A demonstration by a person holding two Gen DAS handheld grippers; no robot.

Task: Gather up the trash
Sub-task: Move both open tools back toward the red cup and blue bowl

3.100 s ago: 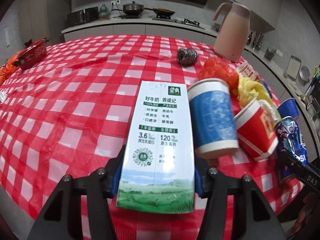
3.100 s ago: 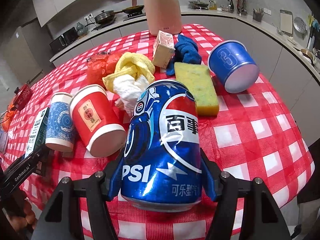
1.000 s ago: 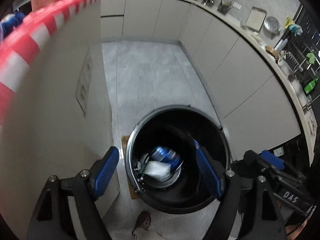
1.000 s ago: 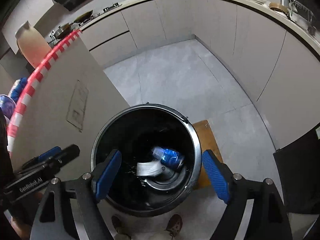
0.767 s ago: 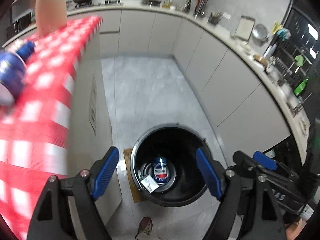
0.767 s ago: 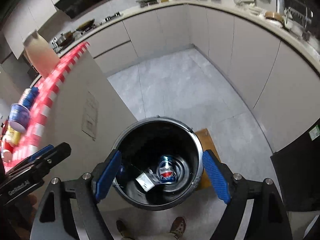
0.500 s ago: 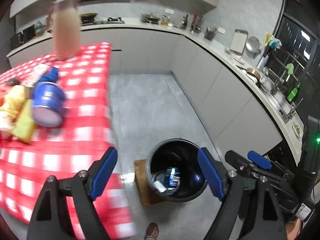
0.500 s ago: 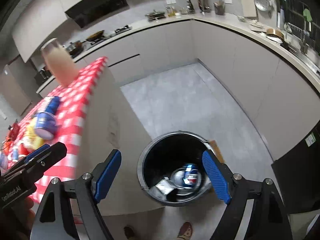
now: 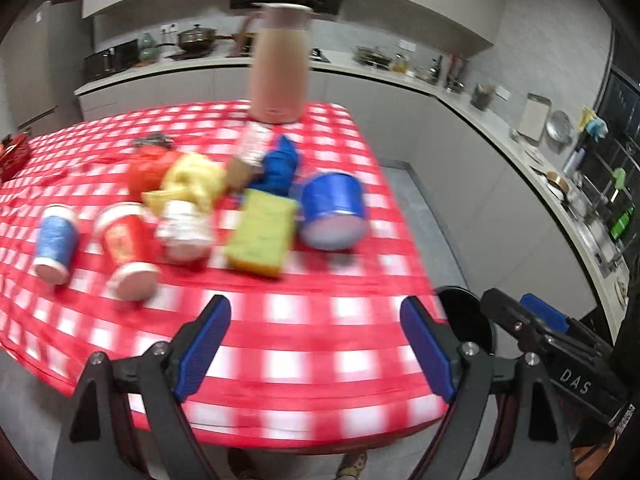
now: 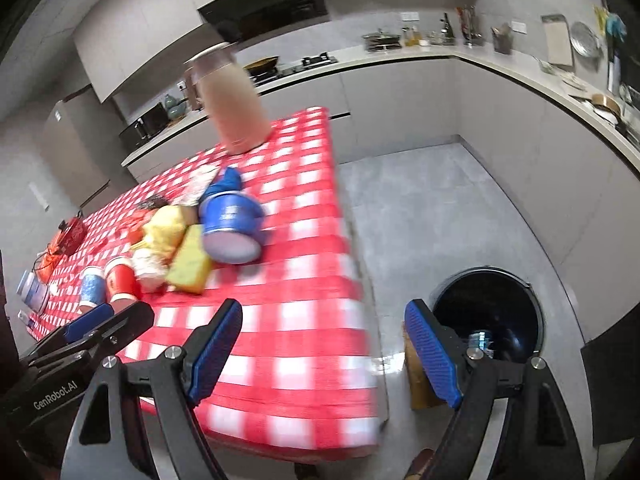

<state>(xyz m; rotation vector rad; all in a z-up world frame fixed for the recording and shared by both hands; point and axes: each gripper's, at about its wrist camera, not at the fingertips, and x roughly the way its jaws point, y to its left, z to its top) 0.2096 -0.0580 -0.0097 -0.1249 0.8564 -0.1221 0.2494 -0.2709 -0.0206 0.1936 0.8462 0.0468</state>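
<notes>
Both tongs empty, blue pads spread wide: left tongs (image 9: pixel 314 344), right tongs (image 10: pixel 324 346). Frames blurred by motion.

Remaining trash lies ahead of both tongs on the red-checked tabletop (image 9: pixel 304 360), in a loose row. From the left tongs: blue paper cup (image 9: pixel 54 246) far left, red paper cup (image 9: pixel 128 250) beside it, crumpled white wad (image 9: pixel 182 232) ahead-left, yellow sponge (image 9: pixel 262 240) nearly dead ahead, blue bowl (image 9: pixel 332 210) ahead-right. All cups on their sides, long axes running roughly toward the tongs, open mouths nearest.

Trash bin (image 10: pixel 490 316) on the floor, ahead-right of the right tongs, just off the tabletop edge.

Judgement: left tongs nearer the cups; right nearer the bowl.
</notes>
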